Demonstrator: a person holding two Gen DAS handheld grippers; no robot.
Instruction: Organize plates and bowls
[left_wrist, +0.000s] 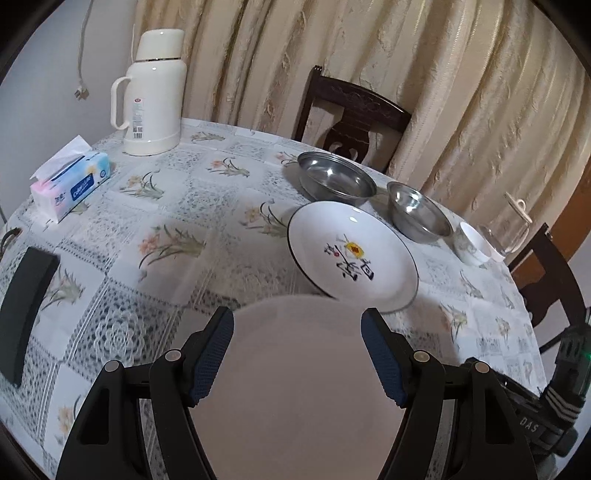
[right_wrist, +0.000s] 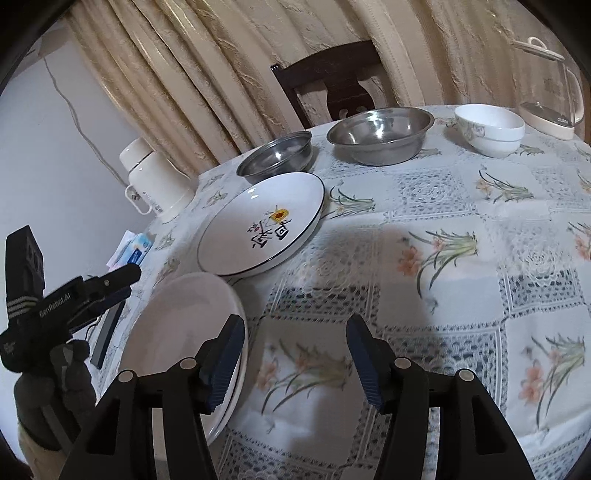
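Observation:
A plain white plate (left_wrist: 295, 398) lies near the table's front edge, filling the space between and below the fingers of my left gripper (left_wrist: 299, 350), which is open. In the right wrist view the same plate (right_wrist: 177, 332) shows a second rim beneath it. Just beyond it rests a black-rimmed white plate with a painted motif (left_wrist: 351, 254) (right_wrist: 262, 225). Behind that stand two steel bowls (left_wrist: 336, 179) (left_wrist: 419, 212) and a white ceramic bowl (left_wrist: 472, 242) (right_wrist: 489, 129). My right gripper (right_wrist: 295, 354) is open over bare tablecloth, its left finger (right_wrist: 225, 365) overlapping the plain plate's rim.
A cream thermos (left_wrist: 153, 96), a tissue pack (left_wrist: 70, 184) and a flat black object (left_wrist: 26, 310) occupy the left side. A glass kettle (right_wrist: 550, 99) stands at the far right. Dark wooden chairs (left_wrist: 351, 114) (left_wrist: 546, 280) ring the round table before a curtain.

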